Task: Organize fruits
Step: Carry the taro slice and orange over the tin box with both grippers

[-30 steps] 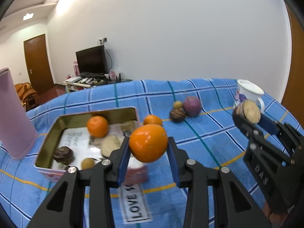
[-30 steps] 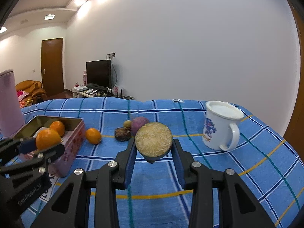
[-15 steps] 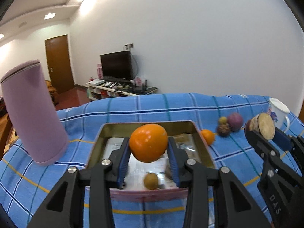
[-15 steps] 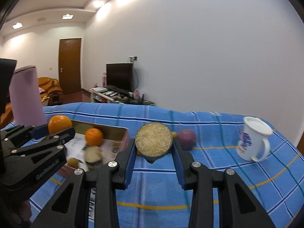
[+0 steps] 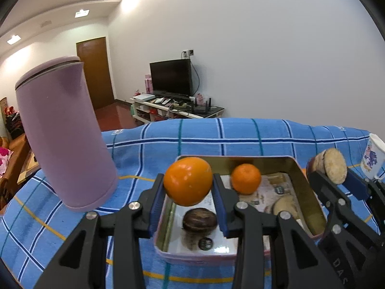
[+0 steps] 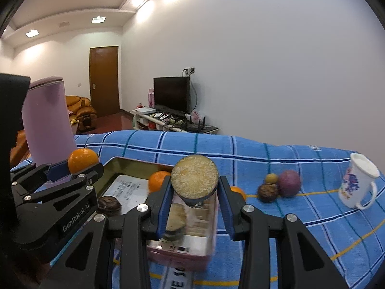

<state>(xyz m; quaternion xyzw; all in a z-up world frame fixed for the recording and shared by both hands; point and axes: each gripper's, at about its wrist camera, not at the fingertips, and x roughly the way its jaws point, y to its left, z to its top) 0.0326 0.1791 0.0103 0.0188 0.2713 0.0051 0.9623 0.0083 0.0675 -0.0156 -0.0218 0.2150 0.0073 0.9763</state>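
Carrying: left gripper (image 5: 188, 193) clamped on orange (image 5: 188, 180), right gripper (image 6: 195, 198) clamped on halved fruit (image 6: 195, 178), above tin (image 5: 310, 187); next, lower and release inside.

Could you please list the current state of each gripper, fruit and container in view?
left gripper: shut on the large orange, above the tin
right gripper: shut on the halved fruit
tin: open, holding fruit
small orange: lying in the tin
mug: upright on the cloth
purple cylinder: standing, lid on
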